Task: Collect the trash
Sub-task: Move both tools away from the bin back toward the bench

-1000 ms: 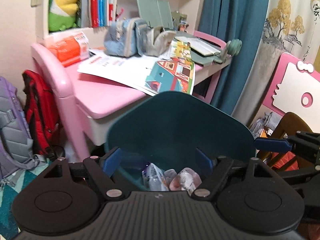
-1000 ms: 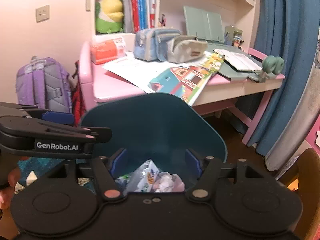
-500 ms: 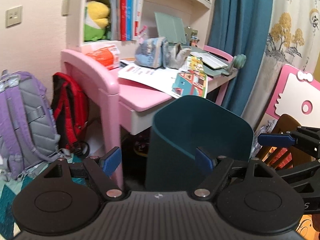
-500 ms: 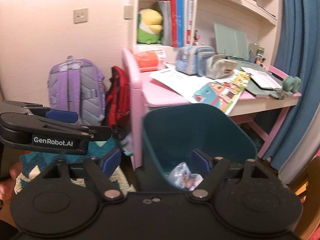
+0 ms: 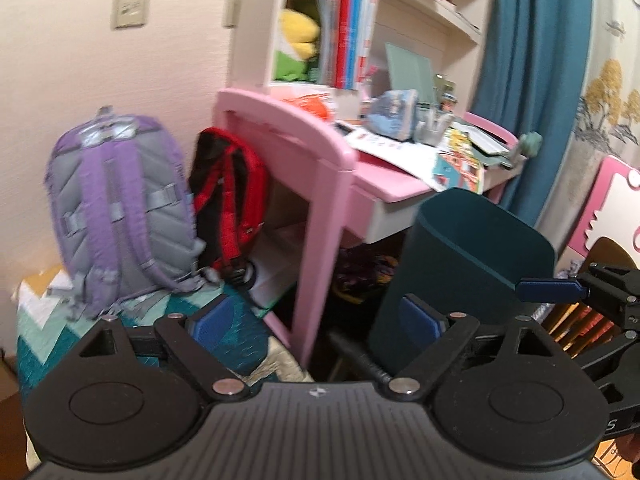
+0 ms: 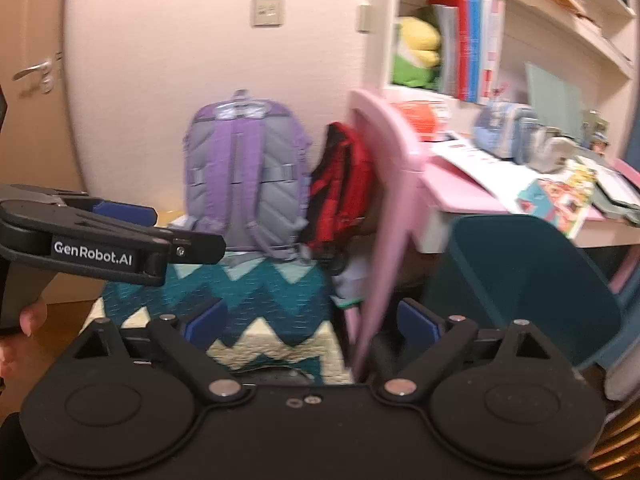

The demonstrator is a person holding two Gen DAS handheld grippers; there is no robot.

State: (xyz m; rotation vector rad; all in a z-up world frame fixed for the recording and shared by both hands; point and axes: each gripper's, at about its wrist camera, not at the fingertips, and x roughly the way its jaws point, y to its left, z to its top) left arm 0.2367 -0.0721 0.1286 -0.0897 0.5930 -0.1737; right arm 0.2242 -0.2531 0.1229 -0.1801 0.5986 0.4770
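Note:
A dark teal trash bin (image 5: 476, 264) stands on the floor by the pink desk (image 5: 372, 176), right of centre in the left wrist view and at the right (image 6: 532, 280) in the right wrist view. Its inside is hidden from both cameras. My left gripper (image 5: 316, 320) hangs left of the bin over the floor, its jaws opening with nothing between them. My right gripper (image 6: 312, 320) is over a zigzag rug (image 6: 264, 300), also opening and empty. Each gripper shows at the edge of the other's view.
A purple backpack (image 6: 244, 172) and a red-and-black backpack (image 6: 340, 188) lean by the wall left of the desk. Books, pouches and papers (image 5: 404, 148) cover the desk. A blue curtain (image 5: 532, 72) hangs at right. A person's fingers (image 6: 28, 320) grip the left handle.
Both grippers have swung left and back from over the bin, whose trash is no longer in sight. Backpacks and rug have come into view. Both pairs of jaws stand wider.

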